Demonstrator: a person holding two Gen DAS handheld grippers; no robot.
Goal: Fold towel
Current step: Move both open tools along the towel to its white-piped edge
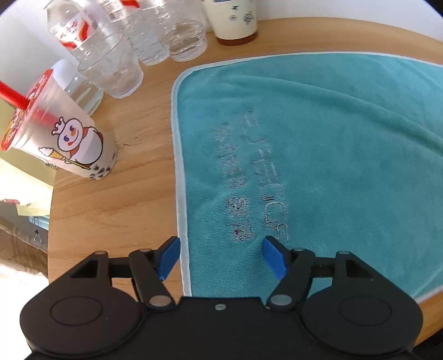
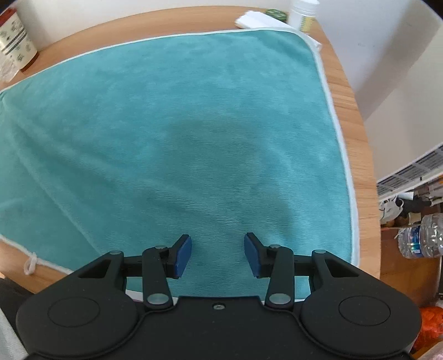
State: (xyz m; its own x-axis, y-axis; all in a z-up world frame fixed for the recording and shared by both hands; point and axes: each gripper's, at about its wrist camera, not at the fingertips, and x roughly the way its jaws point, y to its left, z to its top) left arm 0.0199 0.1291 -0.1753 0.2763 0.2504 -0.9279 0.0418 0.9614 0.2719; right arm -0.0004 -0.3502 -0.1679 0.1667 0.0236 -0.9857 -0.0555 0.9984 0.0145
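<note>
A teal towel (image 1: 318, 144) with a pale piped edge lies spread flat on a round wooden table (image 1: 116, 210), covering most of it. Only the left wrist view shows the towel's left edge and its stitched writing, too blurred to read, along with the things beyond that edge: a frosted drink cup (image 1: 63, 138) with a red lid, red straw and a cartoon snowman, a row of clear plastic water bottles (image 1: 144, 33), some with red labels, and a cream jar (image 1: 235, 19). Only the right wrist view shows the towel's right edge and far right corner, where a white bottle (image 2: 304, 13) and folded white paper (image 2: 257, 20) sit, and a hanging loop (image 2: 30, 265) at the towel's near edge. Off the table to the right are a white slatted unit and a bottle lower down. The left gripper (image 1: 221, 257) hangs over the towel's near left edge, jaws wide apart and empty; the right gripper (image 2: 218, 254) hangs over the towel's near right part, jaws likewise parted, holding nothing.
</note>
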